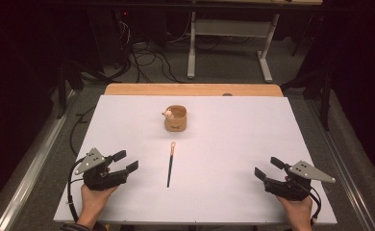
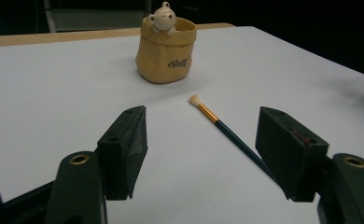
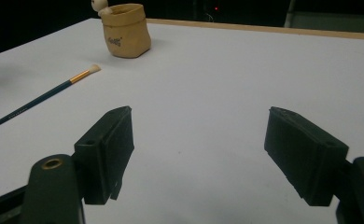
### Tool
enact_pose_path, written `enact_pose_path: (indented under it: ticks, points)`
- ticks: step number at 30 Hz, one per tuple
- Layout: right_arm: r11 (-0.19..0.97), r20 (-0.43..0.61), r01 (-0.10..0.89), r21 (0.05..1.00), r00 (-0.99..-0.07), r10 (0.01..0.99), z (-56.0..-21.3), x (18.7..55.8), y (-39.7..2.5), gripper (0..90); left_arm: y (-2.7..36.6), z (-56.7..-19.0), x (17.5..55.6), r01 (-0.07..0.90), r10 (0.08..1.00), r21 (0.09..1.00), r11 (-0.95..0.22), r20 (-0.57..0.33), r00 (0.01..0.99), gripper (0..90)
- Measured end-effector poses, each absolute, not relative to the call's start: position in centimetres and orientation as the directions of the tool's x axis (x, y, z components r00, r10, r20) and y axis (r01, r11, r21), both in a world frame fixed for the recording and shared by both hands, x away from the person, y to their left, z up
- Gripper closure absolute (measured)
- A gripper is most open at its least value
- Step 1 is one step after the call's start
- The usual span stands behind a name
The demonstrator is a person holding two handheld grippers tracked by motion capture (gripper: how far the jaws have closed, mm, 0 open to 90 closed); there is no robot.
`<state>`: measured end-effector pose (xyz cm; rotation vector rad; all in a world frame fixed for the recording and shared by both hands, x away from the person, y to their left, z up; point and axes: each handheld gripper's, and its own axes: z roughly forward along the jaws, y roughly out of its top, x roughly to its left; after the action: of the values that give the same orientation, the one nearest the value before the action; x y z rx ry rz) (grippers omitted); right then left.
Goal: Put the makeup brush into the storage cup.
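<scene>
High view shows the slim blue-handled paintbrush (image 1: 170,165) lying lengthwise, bristles toward the tan ceramic bear pot (image 1: 176,118), nearer the wide-open, empty left gripper (image 1: 126,161).

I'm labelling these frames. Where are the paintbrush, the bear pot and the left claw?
paintbrush (image 1: 169,168), high view, mid-handle.
bear pot (image 2: 166,60), left gripper view, front wall.
left claw (image 1: 126,160), high view, midway between its fingertips.

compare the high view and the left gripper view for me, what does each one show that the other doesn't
High view alone: both hands, the right gripper, the left gripper from above, the floor cables and a white desk frame beyond the table. Left gripper view alone: the lettering on the pot's side and the bear's face. Both share the paintbrush, the tan pot and the white tabletop.
</scene>
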<state>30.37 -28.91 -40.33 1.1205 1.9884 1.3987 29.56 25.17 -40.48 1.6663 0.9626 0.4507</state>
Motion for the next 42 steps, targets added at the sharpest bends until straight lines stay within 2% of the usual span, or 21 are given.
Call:
enact_pose_path:
  ticks: [42]
  points:
    - [0.154,0.085,0.356,0.922,-0.572,0.816,-40.32,29.98,-29.17,25.4,25.12,-40.26,29.72,0.379,0.77,0.924,-0.059,-0.199,0.606,34.0]
